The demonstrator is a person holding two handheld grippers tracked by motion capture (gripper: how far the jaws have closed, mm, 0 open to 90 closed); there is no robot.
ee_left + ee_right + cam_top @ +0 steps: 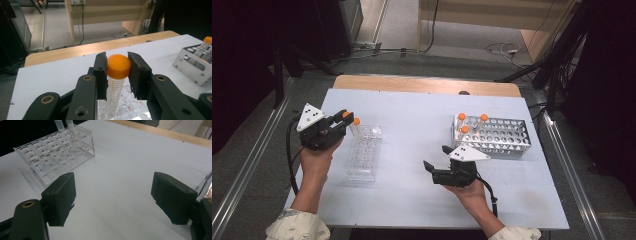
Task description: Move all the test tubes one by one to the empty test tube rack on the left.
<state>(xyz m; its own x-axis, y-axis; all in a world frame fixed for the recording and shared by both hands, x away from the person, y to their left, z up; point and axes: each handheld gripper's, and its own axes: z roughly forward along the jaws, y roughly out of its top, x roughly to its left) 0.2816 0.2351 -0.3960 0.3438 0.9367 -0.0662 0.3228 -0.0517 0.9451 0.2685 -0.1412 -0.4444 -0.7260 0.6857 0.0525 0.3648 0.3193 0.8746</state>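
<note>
Tube (115, 85) bottom cut off by the left gripper view's lower edge, so seating in the clear rack (130, 107) can't be judged. Metal rack (192, 63) clipped at the right edge. Two tubes (63, 125) lose their caps (top edge) in the right gripper view.

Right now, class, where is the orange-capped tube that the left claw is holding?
The orange-capped tube stands upright between the left claw's jaws, over the far end of the clear rack, at the table's left in the high view.
</note>
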